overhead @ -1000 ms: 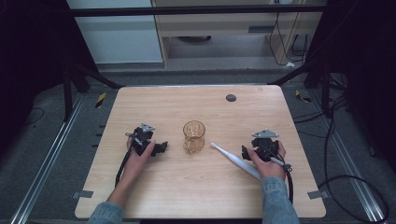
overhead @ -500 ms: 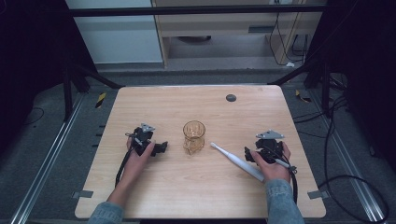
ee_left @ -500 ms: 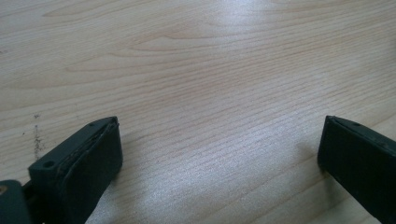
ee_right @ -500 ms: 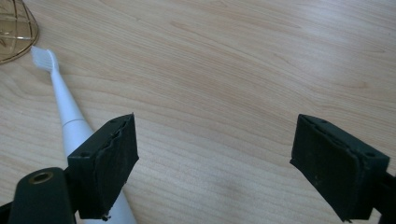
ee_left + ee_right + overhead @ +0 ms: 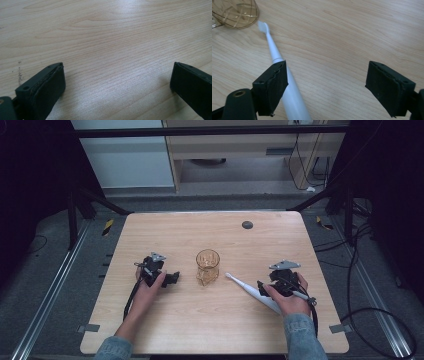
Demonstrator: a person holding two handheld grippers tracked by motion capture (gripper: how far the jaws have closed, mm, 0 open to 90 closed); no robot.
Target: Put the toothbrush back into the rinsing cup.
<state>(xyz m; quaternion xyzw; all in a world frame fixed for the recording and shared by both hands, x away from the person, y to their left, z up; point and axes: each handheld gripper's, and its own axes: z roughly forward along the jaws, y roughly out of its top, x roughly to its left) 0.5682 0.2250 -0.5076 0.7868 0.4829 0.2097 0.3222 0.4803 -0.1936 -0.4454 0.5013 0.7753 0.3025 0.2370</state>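
A white electric toothbrush (image 5: 250,292) lies flat on the wooden table (image 5: 200,320), its bristle head pointing toward an amber patterned glass (image 5: 207,265) that stands upright mid-table. My right gripper (image 5: 264,286) sits over the handle end, open. In the right gripper view the toothbrush (image 5: 287,87) runs along the inner side of the left jaw, with the head close to the glass (image 5: 235,11); the right gripper (image 5: 327,68) holds nothing. My left gripper (image 5: 172,279) rests left of the glass, pointing at it. The left gripper (image 5: 117,72) stands open over bare wood.
A small dark round disc (image 5: 247,225) sits in the table near the far edge. Black cables (image 5: 131,295) trail from both grippers toward the near edge. Metal frame legs and floor cables surround the table.
The right hand has drifted slightly toward the near edge over the toothbrush handle. The left hand, the glass and the toothbrush stay where they were.
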